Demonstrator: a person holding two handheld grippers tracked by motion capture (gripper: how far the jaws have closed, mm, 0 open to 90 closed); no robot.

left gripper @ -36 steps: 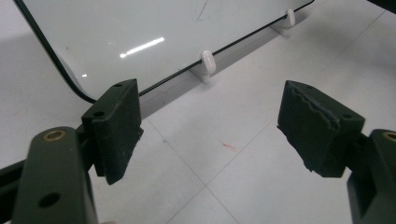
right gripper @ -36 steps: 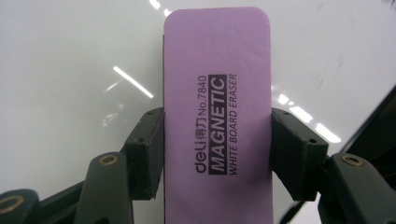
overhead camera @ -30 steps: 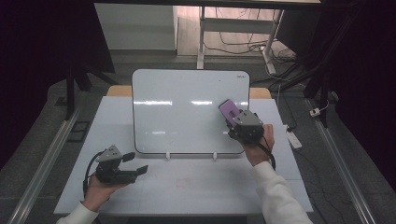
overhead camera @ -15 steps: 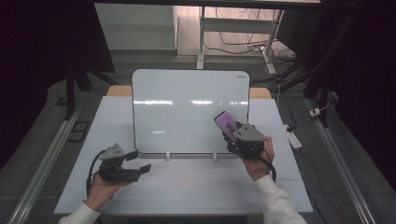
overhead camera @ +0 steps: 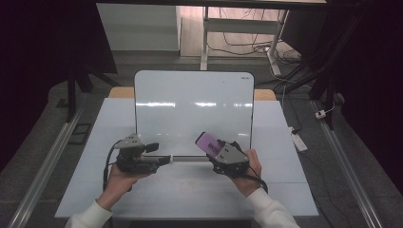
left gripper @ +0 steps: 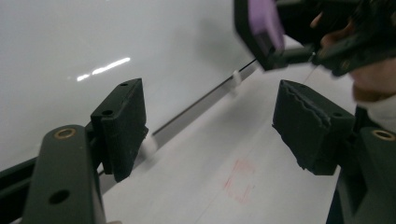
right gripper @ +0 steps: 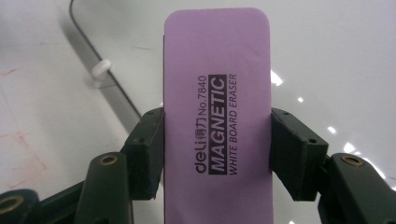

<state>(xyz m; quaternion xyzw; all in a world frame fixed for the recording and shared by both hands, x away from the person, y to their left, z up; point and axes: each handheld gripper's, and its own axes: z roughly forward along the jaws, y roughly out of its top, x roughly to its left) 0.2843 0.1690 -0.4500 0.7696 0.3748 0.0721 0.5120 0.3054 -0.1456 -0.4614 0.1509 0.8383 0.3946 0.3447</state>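
A purple magnetic whiteboard eraser (right gripper: pixel 217 116) is clamped between the jaws of my right gripper (overhead camera: pixel 223 154); its lettered face fills the right gripper view. In the high view the eraser (overhead camera: pixel 208 142) hovers over the lower edge of the whiteboard (overhead camera: pixel 190 95), which lies flat on the table. My left gripper (overhead camera: pixel 157 159) stands open at the board's front edge, left of the right one, with nothing between its fingers (left gripper: pixel 121 126). In the left gripper view the eraser (left gripper: pixel 264 23) and the other hand appear at the upper right.
The white table (overhead camera: pixel 95 190) extends in front of and beside the board. Small white clips (left gripper: pixel 236 77) sit along the board's front frame. A faint red mark (left gripper: pixel 240 179) stains the table. A power strip (overhead camera: pixel 298 140) lies off the right edge.
Both grippers have moved toward the middle: the right one came down and left with the eraser to the board's front edge, the left one moved right and up to that edge.
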